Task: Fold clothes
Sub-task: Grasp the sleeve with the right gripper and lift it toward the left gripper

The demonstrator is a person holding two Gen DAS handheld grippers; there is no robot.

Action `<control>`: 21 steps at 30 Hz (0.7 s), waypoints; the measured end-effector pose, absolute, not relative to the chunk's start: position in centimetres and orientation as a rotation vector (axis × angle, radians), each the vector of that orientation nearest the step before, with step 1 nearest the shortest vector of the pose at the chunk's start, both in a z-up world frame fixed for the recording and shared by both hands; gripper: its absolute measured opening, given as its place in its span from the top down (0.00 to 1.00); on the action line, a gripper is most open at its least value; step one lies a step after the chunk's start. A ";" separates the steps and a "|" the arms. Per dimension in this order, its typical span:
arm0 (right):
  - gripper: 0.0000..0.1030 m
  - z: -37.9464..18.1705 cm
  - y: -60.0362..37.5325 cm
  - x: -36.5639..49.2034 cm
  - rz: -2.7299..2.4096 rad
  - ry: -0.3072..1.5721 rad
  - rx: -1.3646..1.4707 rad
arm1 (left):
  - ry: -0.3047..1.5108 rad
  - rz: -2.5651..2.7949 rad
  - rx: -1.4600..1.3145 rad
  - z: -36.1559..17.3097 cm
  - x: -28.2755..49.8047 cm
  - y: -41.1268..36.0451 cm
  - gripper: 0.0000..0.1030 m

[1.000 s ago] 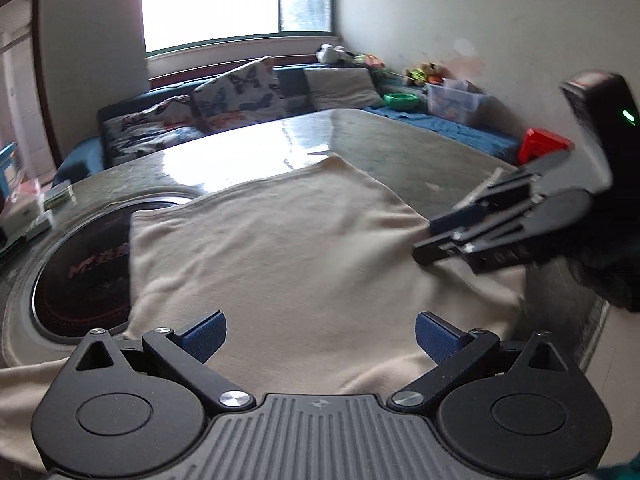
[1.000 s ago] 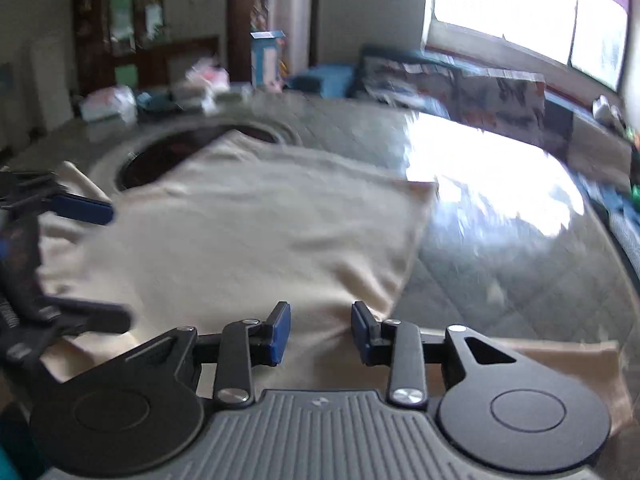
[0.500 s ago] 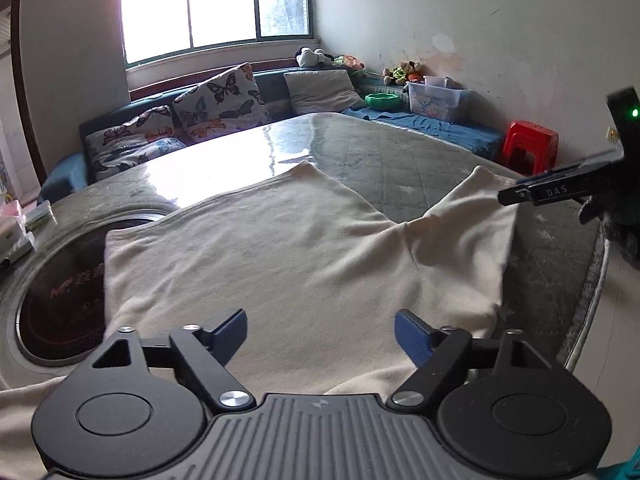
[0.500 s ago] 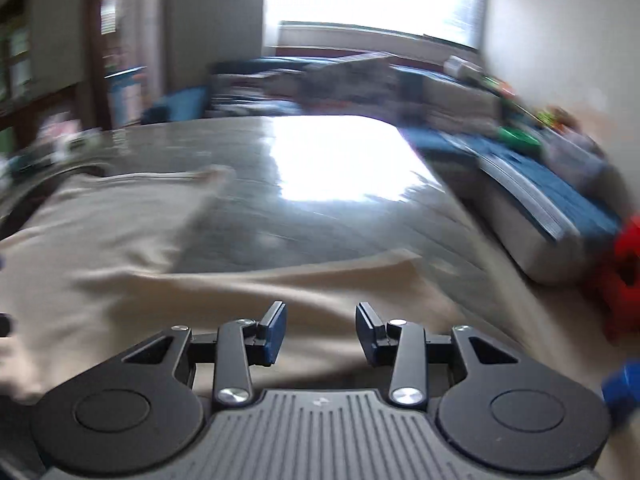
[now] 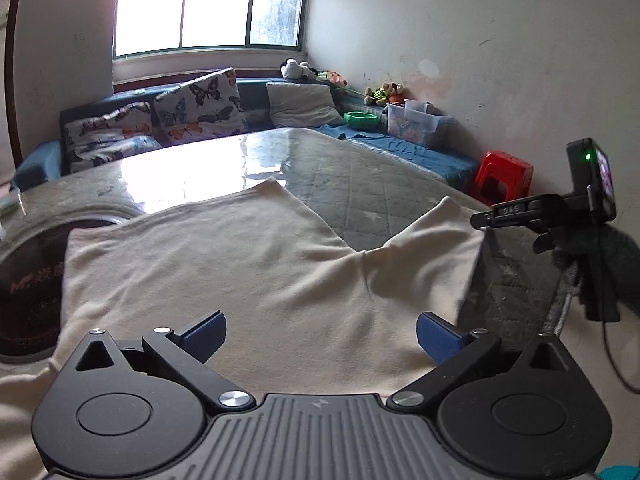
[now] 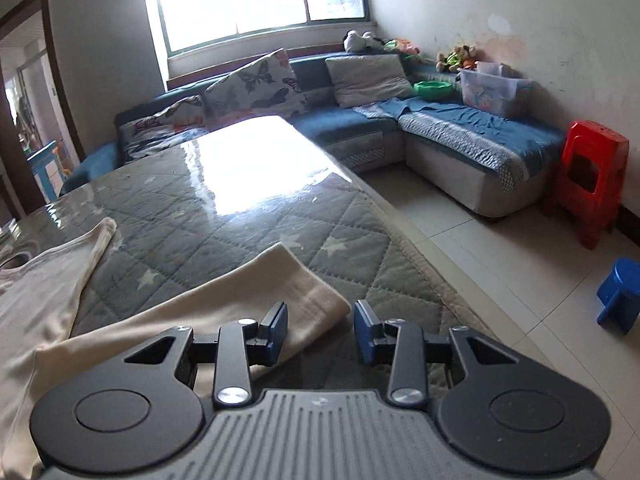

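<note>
A cream garment (image 5: 248, 272) lies spread flat on the quilted table (image 5: 360, 188). One sleeve (image 5: 440, 248) sticks out to the right. My left gripper (image 5: 320, 336) is open and empty, low over the garment's near part. My right gripper (image 6: 320, 330) is open and empty, just above the sleeve's cuff end (image 6: 304, 292) near the table's right edge. The right gripper also shows in the left wrist view (image 5: 520, 214), beside the sleeve tip. The garment's far body (image 6: 48, 280) shows at the left of the right wrist view.
A dark round inset (image 5: 32, 280) sits in the table at the left, partly under the garment. A blue sofa (image 6: 460, 136) with cushions runs along the back and right wall. A red stool (image 6: 588, 176) and a blue stool (image 6: 620, 292) stand on the tiled floor.
My right gripper has swung away from the garment's middle to the right sleeve end. The sleeve now lies spread out to the right. My left gripper has lifted slightly and stays open.
</note>
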State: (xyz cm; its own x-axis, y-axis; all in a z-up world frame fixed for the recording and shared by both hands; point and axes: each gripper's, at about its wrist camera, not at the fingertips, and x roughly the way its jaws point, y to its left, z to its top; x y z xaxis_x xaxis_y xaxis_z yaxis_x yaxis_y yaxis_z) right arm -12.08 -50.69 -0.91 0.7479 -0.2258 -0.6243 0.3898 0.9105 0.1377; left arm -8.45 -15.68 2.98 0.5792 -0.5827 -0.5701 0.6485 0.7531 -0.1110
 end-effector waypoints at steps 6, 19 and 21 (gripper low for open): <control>0.96 -0.5 -50.6 -12.3 -0.367 0.628 0.250 | 0.631 -0.698 0.172 2.5 -8.7 -16.4 0.00; 0.92 -1.1 -51.1 -13.7 -0.397 0.607 0.270 | 0.576 -0.687 0.361 1.0 -9.7 -19.0 0.00; 0.86 -1.0 -51.0 -13.8 -0.391 0.604 0.275 | 0.573 -0.688 0.362 1.0 -9.6 -19.1 0.00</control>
State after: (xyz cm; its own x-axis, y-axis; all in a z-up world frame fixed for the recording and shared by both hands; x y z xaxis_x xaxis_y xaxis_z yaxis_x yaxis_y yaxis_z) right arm -13.79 -51.03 -1.02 0.7536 -0.2743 -0.5974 0.4324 0.8914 0.1361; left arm -9.64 -19.11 0.97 0.6298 -0.4897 -0.6029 0.6815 0.7208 0.1266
